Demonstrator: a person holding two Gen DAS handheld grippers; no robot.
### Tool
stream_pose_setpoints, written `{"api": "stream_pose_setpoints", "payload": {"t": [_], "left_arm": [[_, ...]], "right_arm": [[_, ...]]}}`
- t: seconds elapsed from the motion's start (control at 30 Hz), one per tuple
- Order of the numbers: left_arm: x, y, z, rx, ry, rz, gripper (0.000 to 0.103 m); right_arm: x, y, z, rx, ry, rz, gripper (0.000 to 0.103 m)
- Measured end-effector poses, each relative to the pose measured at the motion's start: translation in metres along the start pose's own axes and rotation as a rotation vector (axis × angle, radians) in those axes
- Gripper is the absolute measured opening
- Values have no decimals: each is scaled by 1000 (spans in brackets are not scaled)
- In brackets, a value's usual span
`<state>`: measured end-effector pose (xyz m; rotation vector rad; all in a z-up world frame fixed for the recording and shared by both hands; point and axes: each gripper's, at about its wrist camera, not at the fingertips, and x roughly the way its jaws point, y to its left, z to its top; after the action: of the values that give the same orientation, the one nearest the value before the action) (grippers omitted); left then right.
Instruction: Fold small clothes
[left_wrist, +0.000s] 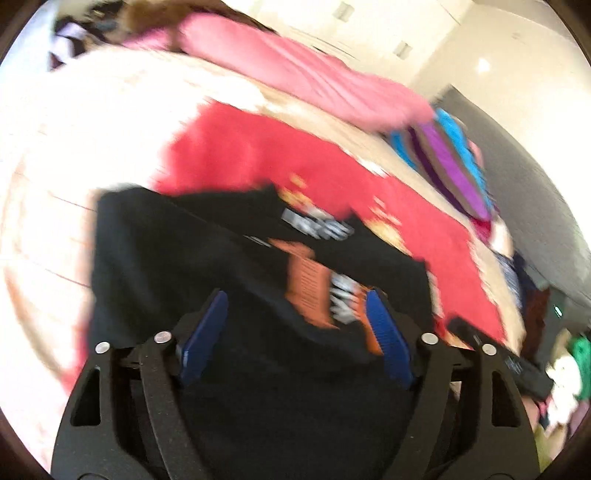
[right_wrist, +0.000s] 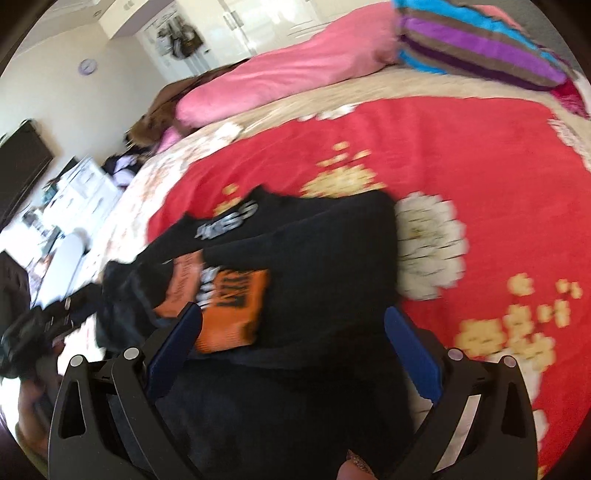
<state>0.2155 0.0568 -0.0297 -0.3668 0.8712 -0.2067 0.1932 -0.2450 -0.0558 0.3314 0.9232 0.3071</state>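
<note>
Lying rumpled on the red blanket (right_wrist: 461, 155), the black T-shirt (right_wrist: 314, 251) with its orange and white print sits straight ahead of both my grippers and runs back under them; the fabric is bunched and partly doubled over itself, the print creased in the middle; both views are blurred, so finer folds are hard to read. My left gripper (left_wrist: 295, 321) has its blue pads (left_wrist: 388, 332) spread wide apart, black cloth lying between them but not pinched; my right gripper (right_wrist: 295, 332) is likewise spread, its pads on either side of the shirt without closing on it. Beyond the shirt, ahead of my right gripper, the blanket shows yellow and white flowers; farther off lie a pink pillow (right_wrist: 295, 70) and, to its right, a striped pillow (right_wrist: 480, 48).
</note>
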Motion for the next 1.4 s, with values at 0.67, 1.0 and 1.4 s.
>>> {"api": "stream_pose_setpoints", "payload": {"t": [0.67,1.0,1.4], "left_arm": [[1,57,12,-25,25,297,92],[-16,53,19,-37,-59,260,92],[-19,33,21,16,-116,173,92]], "right_arm": [[78,74,-1,-108,158,-45,29],[13,123,19,-235,-29,118,21],[-40,90,61,-226,-149,-52,21]]}}
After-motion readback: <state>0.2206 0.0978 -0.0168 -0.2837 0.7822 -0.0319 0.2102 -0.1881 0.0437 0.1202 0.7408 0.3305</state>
